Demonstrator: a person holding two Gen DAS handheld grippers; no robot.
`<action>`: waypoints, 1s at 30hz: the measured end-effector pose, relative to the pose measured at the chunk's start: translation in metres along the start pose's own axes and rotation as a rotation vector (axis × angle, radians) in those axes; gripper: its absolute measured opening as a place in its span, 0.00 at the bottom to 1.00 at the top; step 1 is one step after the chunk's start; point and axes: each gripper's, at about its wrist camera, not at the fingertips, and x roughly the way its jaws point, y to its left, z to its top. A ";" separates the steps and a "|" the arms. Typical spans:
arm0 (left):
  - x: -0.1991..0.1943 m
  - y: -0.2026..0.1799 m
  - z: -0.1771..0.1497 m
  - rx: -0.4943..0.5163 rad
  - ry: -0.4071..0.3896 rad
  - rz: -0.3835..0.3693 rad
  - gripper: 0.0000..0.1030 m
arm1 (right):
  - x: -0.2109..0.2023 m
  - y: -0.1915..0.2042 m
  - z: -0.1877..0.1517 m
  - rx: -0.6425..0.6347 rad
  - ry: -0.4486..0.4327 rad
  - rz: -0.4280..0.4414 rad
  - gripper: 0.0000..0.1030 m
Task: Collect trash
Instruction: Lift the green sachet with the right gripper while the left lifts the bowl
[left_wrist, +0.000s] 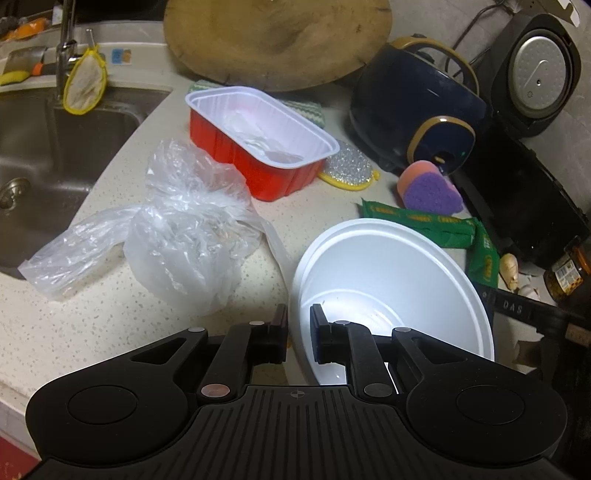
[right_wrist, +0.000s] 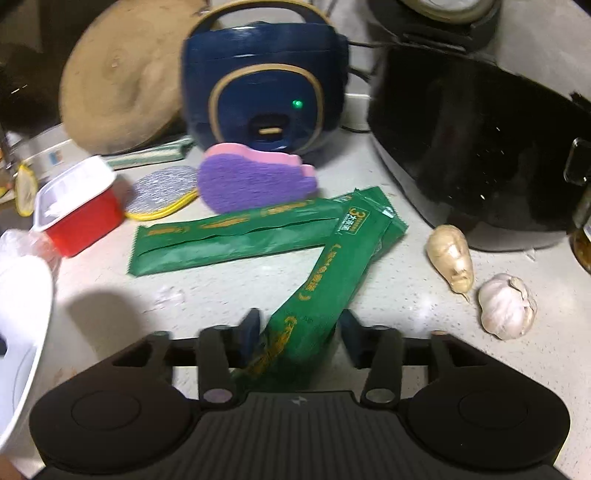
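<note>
My left gripper (left_wrist: 298, 332): clamped on thin white foam bowl (left_wrist: 391, 280) rim | my right gripper (right_wrist: 299, 339): half open, pads astride crinkled green wrapper (right_wrist: 317, 295), not pressing | speckled stone surface (right_wrist: 406, 295)

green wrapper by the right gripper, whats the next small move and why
Probably close the right gripper on the green wrapper: its near end lies between the open jaws, seemingly ungripped, and the left gripper already pinches the white bowl.

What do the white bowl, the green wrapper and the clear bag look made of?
White bowl: probably thin plastic or foam, with a smooth matte surface. Green wrapper: printed plastic film, creased, slight sheen. Clear bag: thin see-through plastic, crumpled and glossy.
</note>
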 end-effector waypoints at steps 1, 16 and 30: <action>0.002 0.001 0.000 -0.004 0.006 0.000 0.15 | 0.002 0.000 0.002 0.006 0.000 -0.017 0.66; 0.010 -0.002 0.005 -0.043 0.002 -0.028 0.14 | 0.015 0.000 0.008 0.054 -0.020 -0.022 0.85; 0.018 -0.032 0.021 -0.013 -0.082 -0.039 0.12 | 0.006 -0.017 0.013 0.053 -0.036 0.142 0.20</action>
